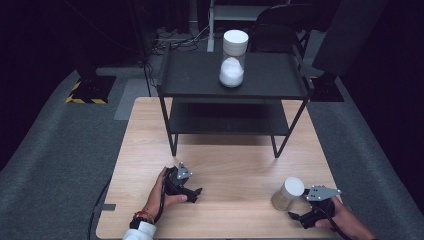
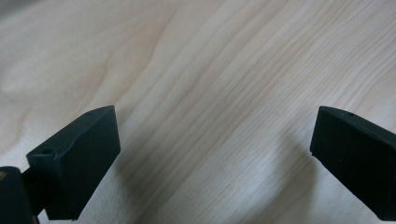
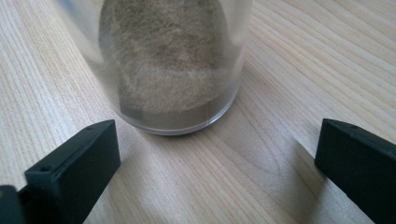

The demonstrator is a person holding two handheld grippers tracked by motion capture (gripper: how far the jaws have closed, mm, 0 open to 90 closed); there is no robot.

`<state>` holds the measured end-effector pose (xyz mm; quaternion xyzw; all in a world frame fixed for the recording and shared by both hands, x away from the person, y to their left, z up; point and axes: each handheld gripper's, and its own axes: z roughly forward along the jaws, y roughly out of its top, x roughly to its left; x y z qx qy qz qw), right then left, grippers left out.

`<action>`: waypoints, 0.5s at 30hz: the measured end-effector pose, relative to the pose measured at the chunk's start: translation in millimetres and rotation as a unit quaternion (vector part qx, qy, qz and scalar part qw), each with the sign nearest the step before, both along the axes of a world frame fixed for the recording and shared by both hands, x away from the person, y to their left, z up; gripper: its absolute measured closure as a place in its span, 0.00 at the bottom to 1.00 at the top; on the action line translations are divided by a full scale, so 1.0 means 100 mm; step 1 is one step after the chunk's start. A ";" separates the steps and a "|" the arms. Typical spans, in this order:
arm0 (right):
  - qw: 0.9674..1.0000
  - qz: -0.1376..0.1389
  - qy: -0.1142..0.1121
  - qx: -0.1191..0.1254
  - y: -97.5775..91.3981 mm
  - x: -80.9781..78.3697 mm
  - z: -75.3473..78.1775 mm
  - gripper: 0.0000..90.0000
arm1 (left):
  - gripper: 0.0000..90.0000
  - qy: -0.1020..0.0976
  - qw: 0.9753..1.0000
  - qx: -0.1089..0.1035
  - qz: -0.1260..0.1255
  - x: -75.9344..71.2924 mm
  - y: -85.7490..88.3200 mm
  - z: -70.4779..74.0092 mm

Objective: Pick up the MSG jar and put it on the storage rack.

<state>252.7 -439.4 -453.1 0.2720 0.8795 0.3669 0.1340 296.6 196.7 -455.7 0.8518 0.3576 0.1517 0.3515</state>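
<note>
Where the clear jar (image 3: 170, 65) of tan powder stands on the table (image 1: 235, 170), just ahead of the right gripper (image 3: 217, 154), fingers spread — rigid, smooth-walled, probably slippery; best grasped mid-body. Left gripper (image 2: 212, 154) spread, empty.

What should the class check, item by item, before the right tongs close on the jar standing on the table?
1. Right tongs open: ok.
2. Jar of brownish powder upright on the wooden table: ok.
3. Jar between the jaws: not ok, it stands just ahead of the tips.
4. White lid seated: cannot tell.
5. Left tongs open, holding nothing: ok.
6. Second jar on the black shelf, out of the way: ok.
</note>
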 end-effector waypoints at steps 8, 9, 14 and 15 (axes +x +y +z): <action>1.000 0.000 0.000 0.000 0.00 0.00 0.00 0.00 | 0.00 0.002 1.000 0.002 0.002 0.02 0.02 0.00; 1.000 0.000 0.000 0.000 0.00 0.00 0.00 0.00 | 0.00 0.003 1.000 0.002 0.002 0.02 0.02 0.00; 1.000 0.000 0.000 0.000 0.00 0.00 0.00 0.00 | 0.00 0.002 1.000 0.003 0.002 0.02 0.02 0.00; 1.000 0.000 0.000 0.000 0.00 0.00 0.00 0.00 | 0.00 0.002 1.000 0.003 0.002 0.02 0.02 0.00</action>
